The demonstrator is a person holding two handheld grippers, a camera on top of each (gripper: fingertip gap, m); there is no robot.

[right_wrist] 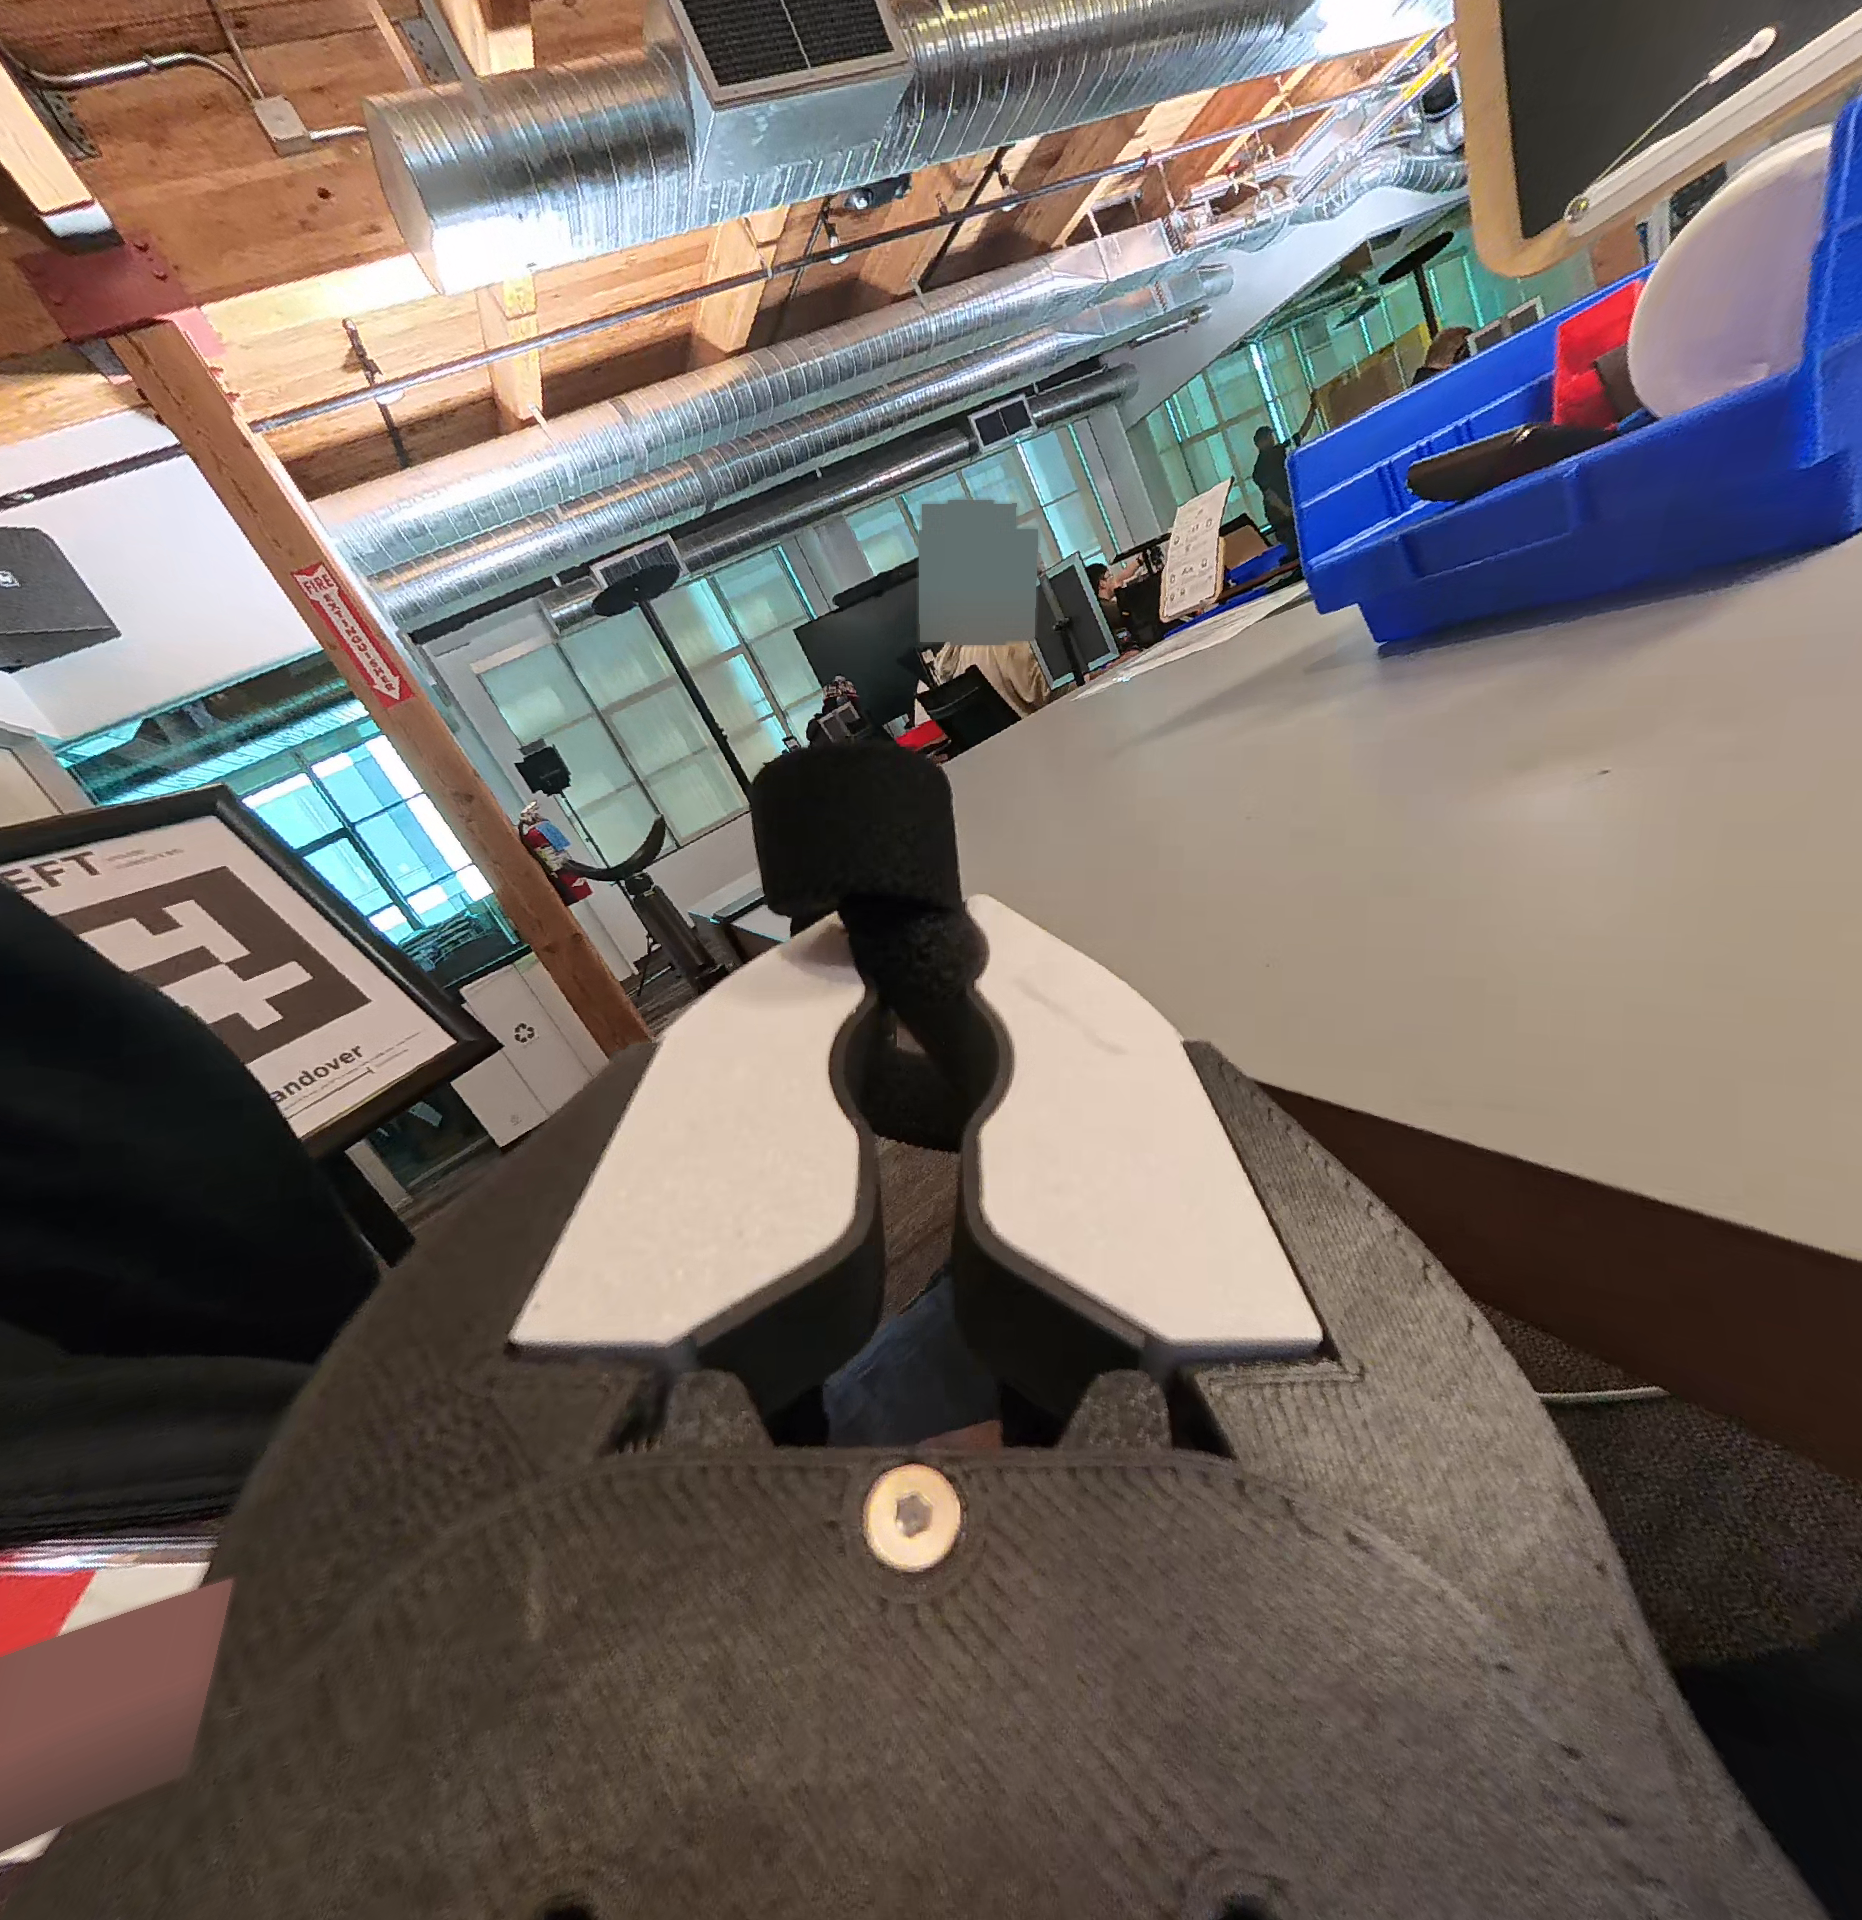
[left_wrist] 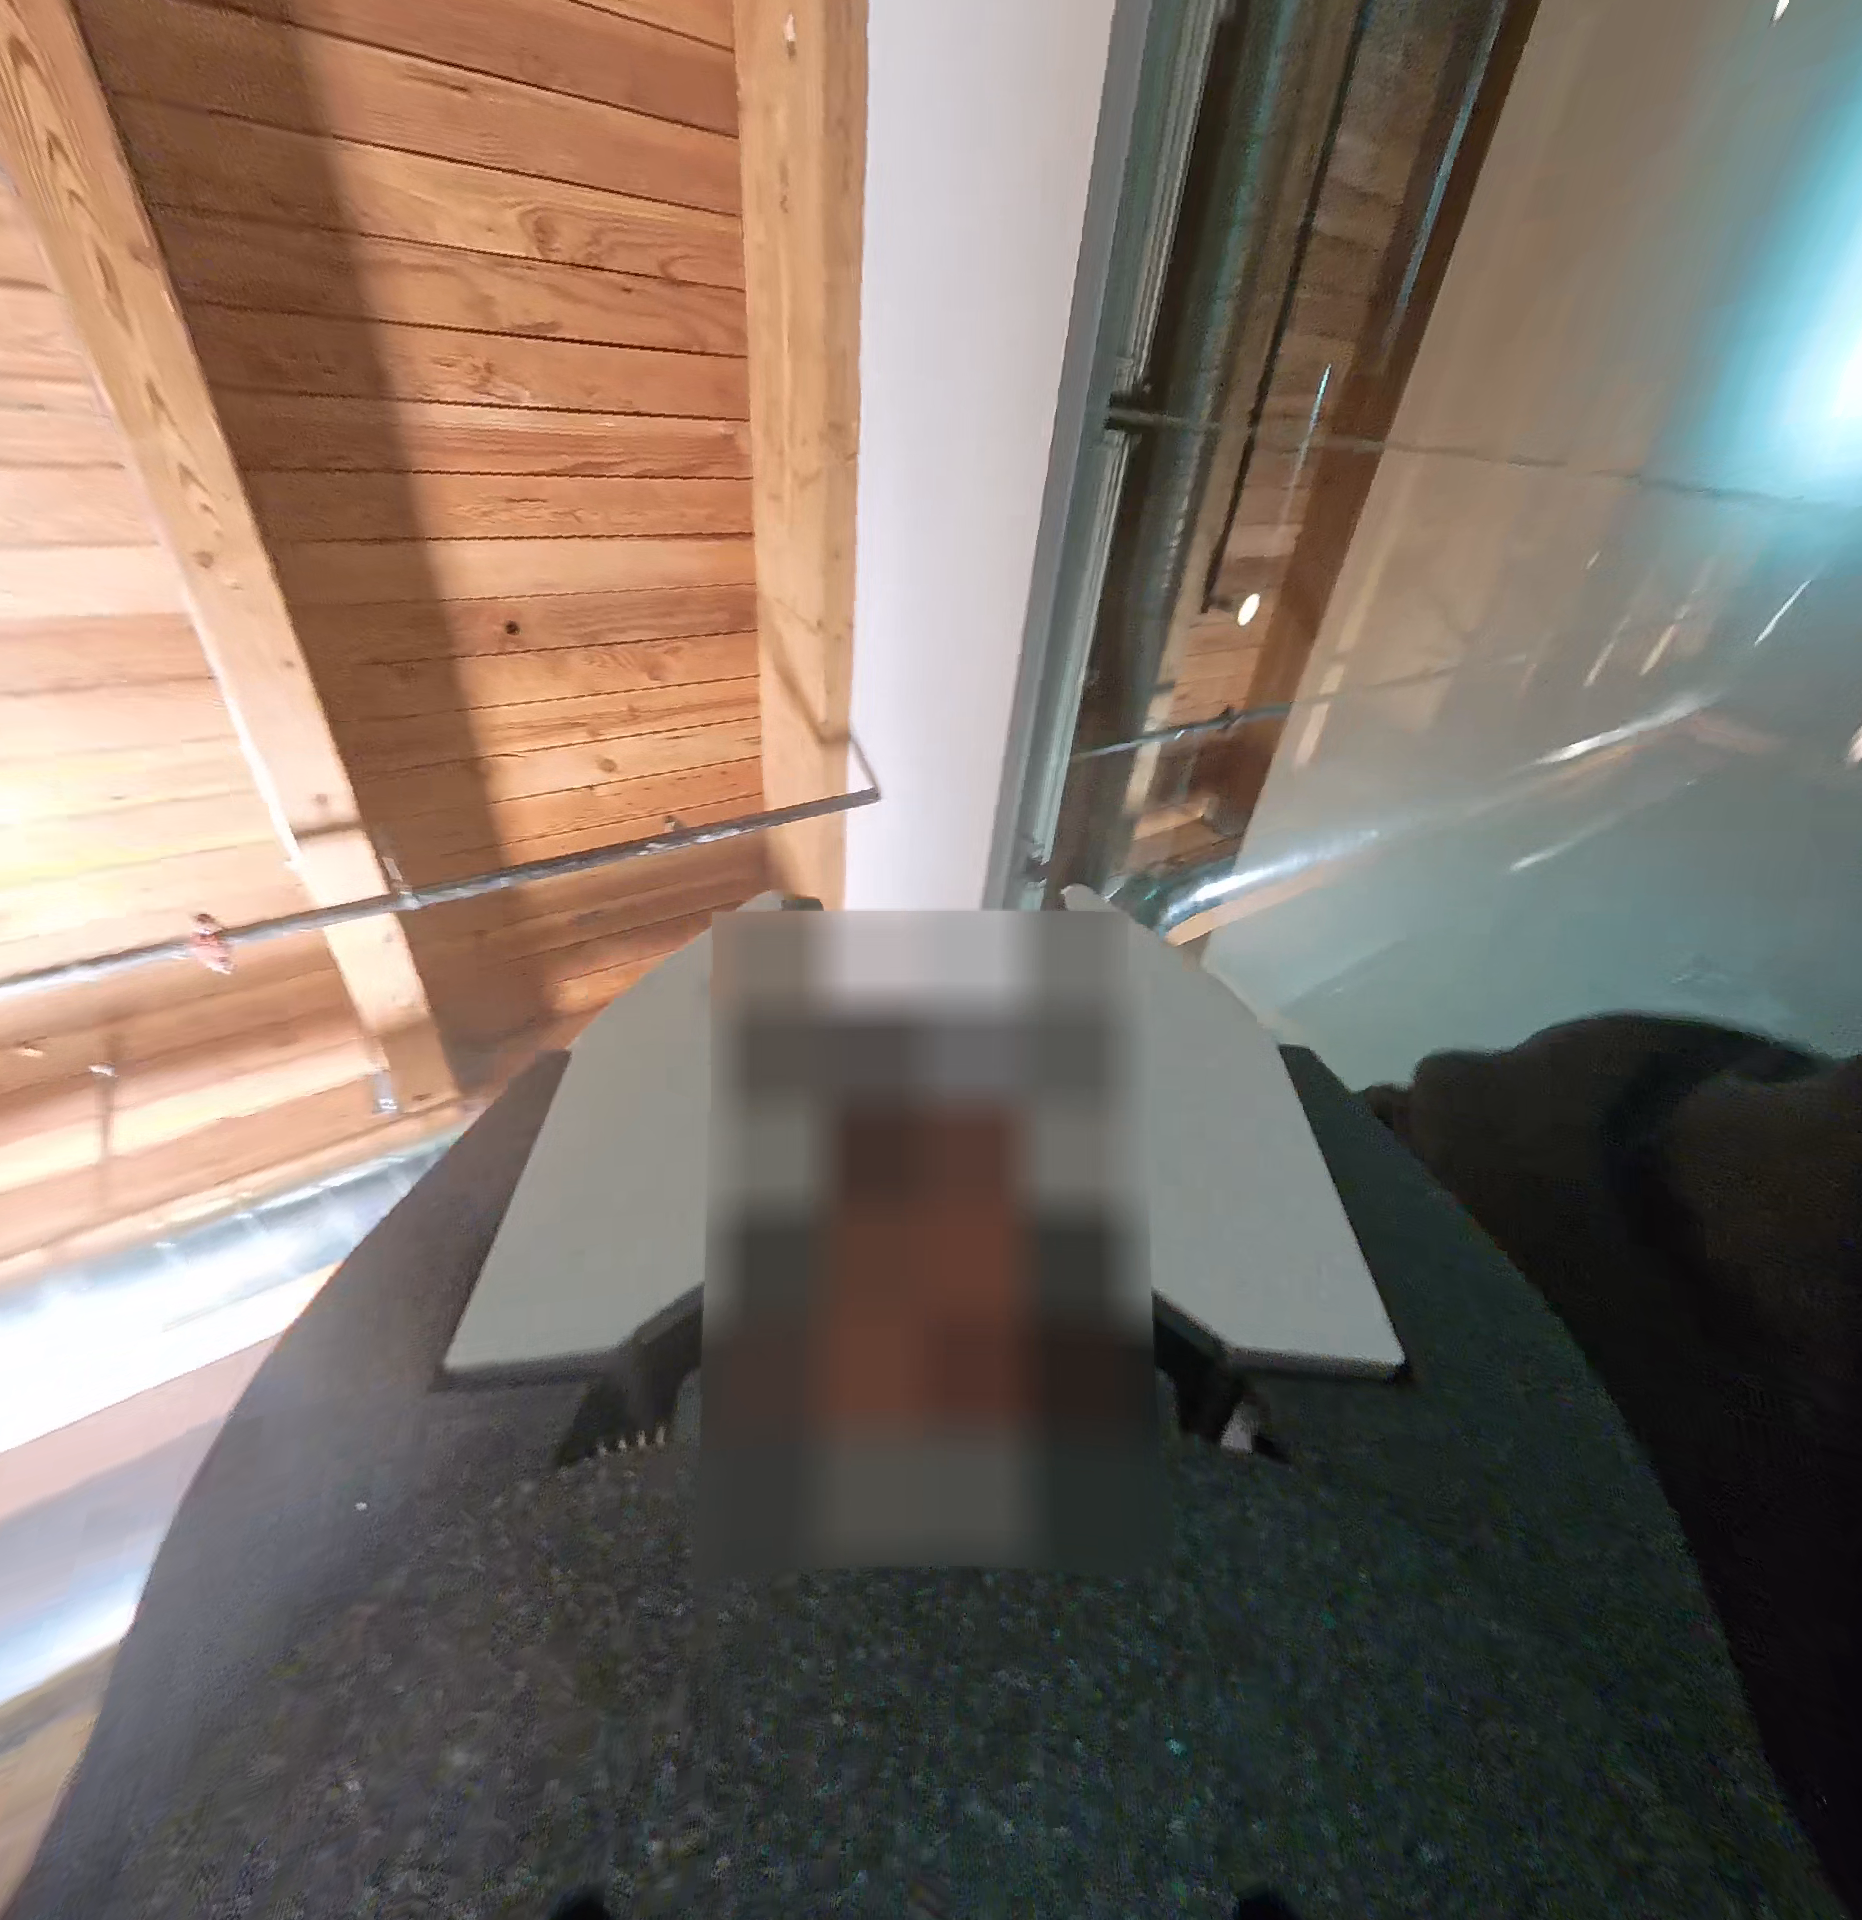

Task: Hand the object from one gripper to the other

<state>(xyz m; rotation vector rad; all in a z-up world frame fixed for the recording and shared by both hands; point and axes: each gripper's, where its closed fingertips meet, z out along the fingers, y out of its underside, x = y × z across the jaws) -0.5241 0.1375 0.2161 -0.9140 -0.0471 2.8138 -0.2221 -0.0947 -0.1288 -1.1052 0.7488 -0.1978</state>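
Note:
In the right wrist view, my right gripper point(right_wrist: 911, 940) is shut on a black fuzzy rolled object point(right_wrist: 854, 831). The object's thick end sticks out past the fingertips and its narrower part sits in the round notch between the white fingers. In the left wrist view, my left gripper point(left_wrist: 937, 904) points up at a wooden ceiling point(left_wrist: 439, 468). Its two white fingers point(left_wrist: 584, 1195) stand well apart. A blurred patch covers the gap between them, so whatever lies there is hidden. Neither gripper shows in the other's view.
A grey table point(right_wrist: 1426, 883) runs along the right, with a blue bin point(right_wrist: 1529, 520) of items on it. A framed sign with a black marker point(right_wrist: 210, 966) stands at left, before a wooden post point(right_wrist: 387, 675). A dark sleeve point(left_wrist: 1633, 1195) is at right. The tips of one gripper are about 50 centimetres away from the tips of the other.

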